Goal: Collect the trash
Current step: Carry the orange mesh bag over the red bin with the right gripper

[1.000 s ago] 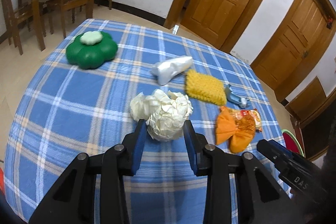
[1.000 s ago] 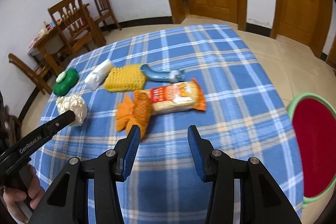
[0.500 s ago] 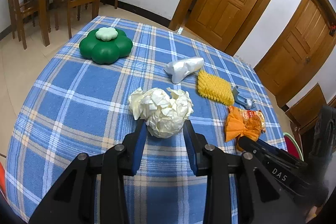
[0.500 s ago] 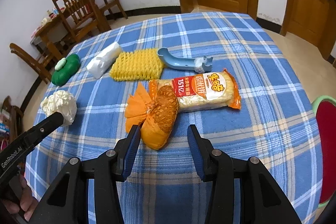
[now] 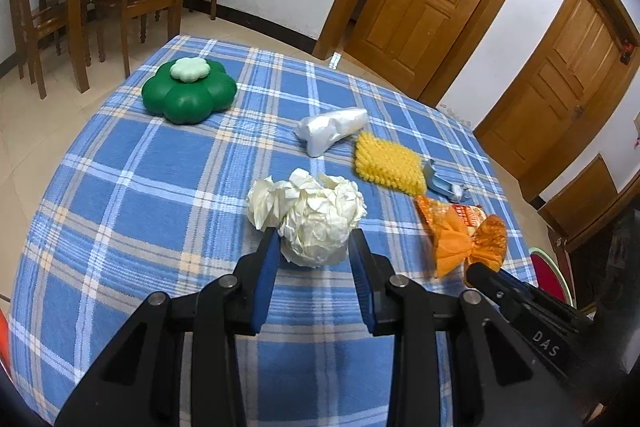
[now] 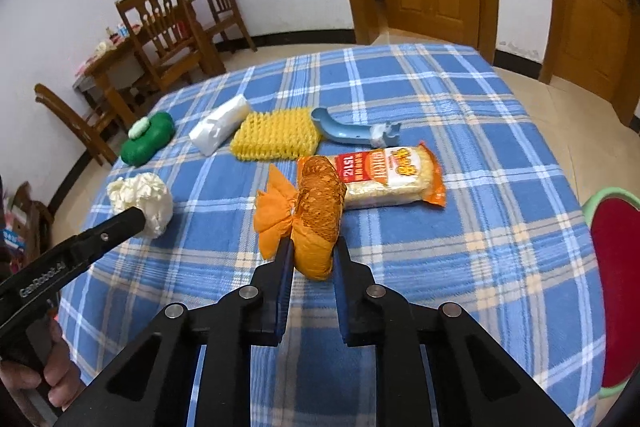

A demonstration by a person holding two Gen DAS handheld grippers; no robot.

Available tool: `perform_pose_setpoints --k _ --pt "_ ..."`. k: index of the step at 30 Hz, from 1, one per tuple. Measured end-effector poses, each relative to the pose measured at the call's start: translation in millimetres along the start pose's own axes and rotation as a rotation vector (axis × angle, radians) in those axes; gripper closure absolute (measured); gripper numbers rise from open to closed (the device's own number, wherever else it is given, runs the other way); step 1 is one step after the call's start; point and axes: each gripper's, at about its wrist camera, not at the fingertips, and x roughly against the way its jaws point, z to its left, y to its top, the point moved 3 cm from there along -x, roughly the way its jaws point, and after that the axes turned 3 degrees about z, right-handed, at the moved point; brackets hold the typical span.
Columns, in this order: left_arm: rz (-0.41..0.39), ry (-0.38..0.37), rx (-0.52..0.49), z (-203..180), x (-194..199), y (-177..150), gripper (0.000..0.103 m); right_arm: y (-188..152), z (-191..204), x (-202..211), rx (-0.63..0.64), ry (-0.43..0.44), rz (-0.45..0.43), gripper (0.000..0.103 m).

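- The right gripper (image 6: 311, 251) is clamping its blue-padded jaws on the near end of an orange crumpled bag (image 6: 318, 215), which is sitting pinched between them just above the blue plaid tablecloth (image 6: 460, 235).
- The left gripper (image 5: 313, 247) is holding its jaws partway closed around a crumpled white paper ball (image 5: 310, 215); both pads seem to be touching the paper's sides, though how firmly they are pressing is hard to judge.
- Just beyond the orange bag, a snack packet (image 6: 394, 177) with red and orange print is lying flat, touching the bag's far end.
- Farther back, a yellow ridged sponge (image 6: 276, 135), a white plastic wad (image 6: 220, 131) and a blue plastic piece (image 6: 352, 133) are lying in a loose row.
- A green flower-shaped box (image 5: 188, 93) with a pale lid is sitting near the table's far left edge, well apart from the paper ball.
- A person's hand (image 6: 48, 383) is gripping the left tool's handle at the lower left of the right wrist view.
- A red stool (image 6: 616, 291) with a green rim is standing beside the table on the right.
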Motion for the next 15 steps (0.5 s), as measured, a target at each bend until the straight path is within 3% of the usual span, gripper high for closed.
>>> perform_pose_setpoints --k 15 --pt "0.014 -0.07 -0.078 -46 11 -8 0.067 -18 -43 63 -0.112 -0.024 -0.118 0.084"
